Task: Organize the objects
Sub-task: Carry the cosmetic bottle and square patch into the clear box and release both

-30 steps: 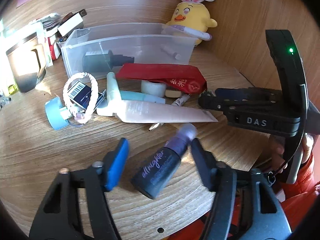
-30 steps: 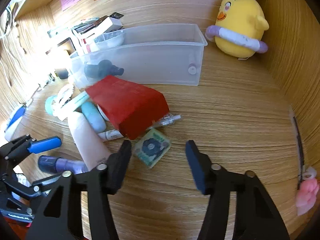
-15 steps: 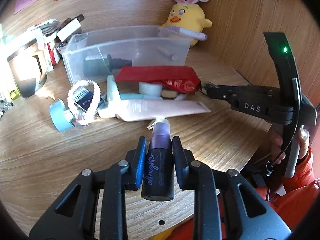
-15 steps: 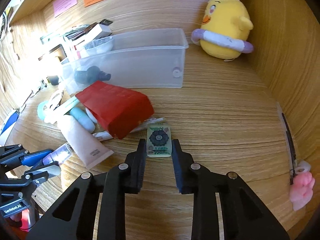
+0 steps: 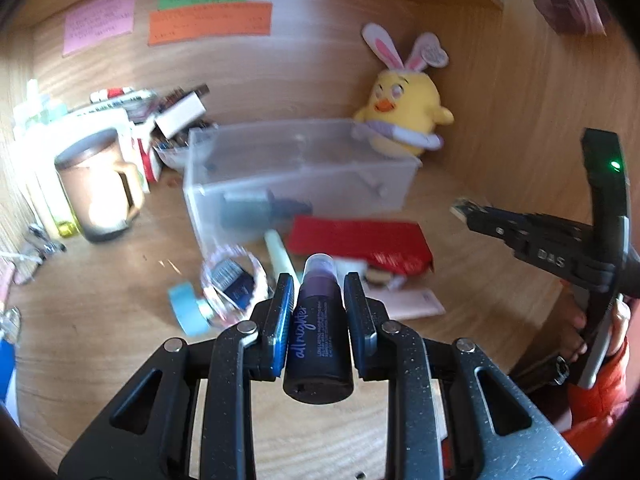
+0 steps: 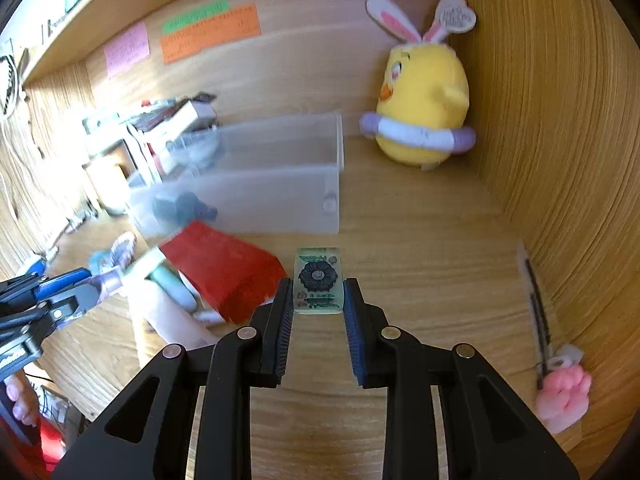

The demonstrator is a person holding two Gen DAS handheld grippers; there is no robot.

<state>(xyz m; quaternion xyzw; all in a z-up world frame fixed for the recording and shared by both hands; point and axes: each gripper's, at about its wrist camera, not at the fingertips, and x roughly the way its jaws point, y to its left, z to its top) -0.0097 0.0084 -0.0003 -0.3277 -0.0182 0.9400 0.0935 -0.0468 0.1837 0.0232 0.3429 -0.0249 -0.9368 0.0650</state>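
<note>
My left gripper (image 5: 316, 285) is shut on a dark spray bottle (image 5: 318, 332) with a purple cap, lifted off the wooden desk. The cap points away from me, past the fingertips. My right gripper (image 6: 318, 294) is shut on a small flat green packet (image 6: 318, 276) printed with a dark flower, also held above the desk. A clear plastic bin (image 5: 296, 160) (image 6: 280, 196) lies beyond both, with a dark bottle lying inside it. In the left wrist view the right gripper (image 5: 466, 207) reaches in from the right. The left gripper (image 6: 80, 286) shows at the left edge of the right wrist view.
A red pouch (image 5: 360, 236) (image 6: 224, 272), a pink tube (image 5: 412, 306), a blue tape roll (image 5: 186, 308) and a bead bracelet lie before the bin. A yellow plush chick (image 6: 424, 92) sits in the back right corner. A mug (image 5: 96, 188) and boxes stand left. A pink paw pen (image 6: 564, 396) lies at the right wall.
Both grippers went from open around their items to shut on them. Both have since risen off the desk with the bottle and the packet, and the views have tilted up.
</note>
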